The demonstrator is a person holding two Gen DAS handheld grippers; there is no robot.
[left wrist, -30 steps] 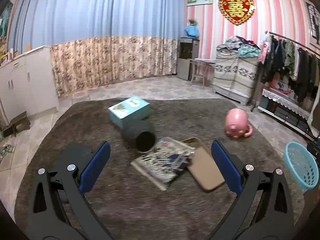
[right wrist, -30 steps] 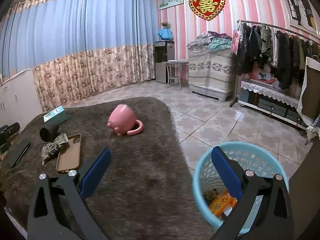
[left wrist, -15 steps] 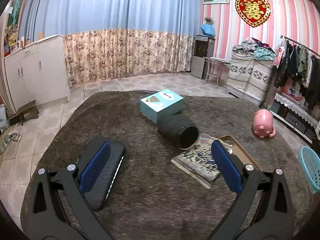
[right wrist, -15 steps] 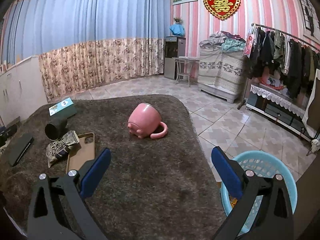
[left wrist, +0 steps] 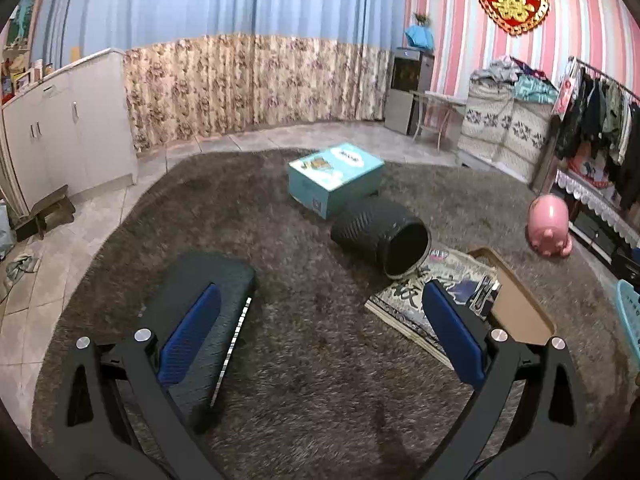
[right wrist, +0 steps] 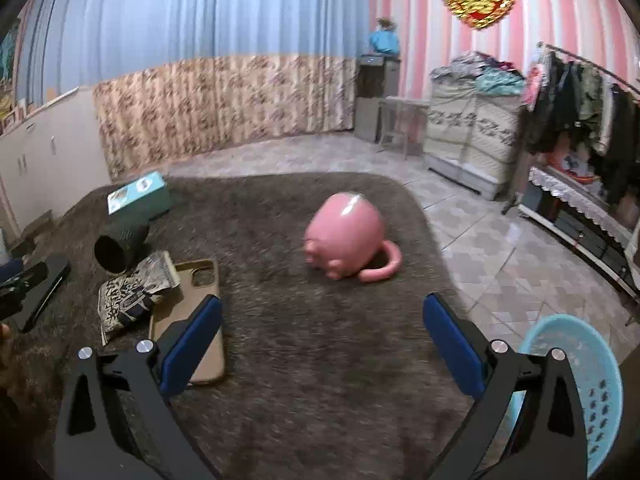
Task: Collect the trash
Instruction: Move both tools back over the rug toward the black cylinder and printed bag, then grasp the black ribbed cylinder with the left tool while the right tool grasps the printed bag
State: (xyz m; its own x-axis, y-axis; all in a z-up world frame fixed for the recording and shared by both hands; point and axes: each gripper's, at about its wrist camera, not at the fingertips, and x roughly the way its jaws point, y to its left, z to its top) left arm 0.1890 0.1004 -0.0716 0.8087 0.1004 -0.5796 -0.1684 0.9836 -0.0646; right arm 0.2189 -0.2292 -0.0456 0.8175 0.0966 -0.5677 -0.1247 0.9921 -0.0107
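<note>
Lying crumpled on the rug (left wrist: 304, 380), the wrapper (left wrist: 436, 292) sits between the black cup (left wrist: 380, 236) and the phone case (left wrist: 520, 312), overlapping the case. It is judged light, soft and crackly; best pinched at a raised fold. Both tools, left (left wrist: 316, 336) and right (right wrist: 320, 344), stand apart and empty. The cup crowds the far edge. The basket (right wrist: 588, 380) stands near the right tool.

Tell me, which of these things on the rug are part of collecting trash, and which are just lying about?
Part of the job:
- crumpled wrapper, the likeliest trash
- blue basket, beside the rug
- left tongs and right tongs, both open and empty

Probably just lying about:
- pink mug, tipped over
- phone case
- black cylinder, on its side
- teal box
- black case
</note>
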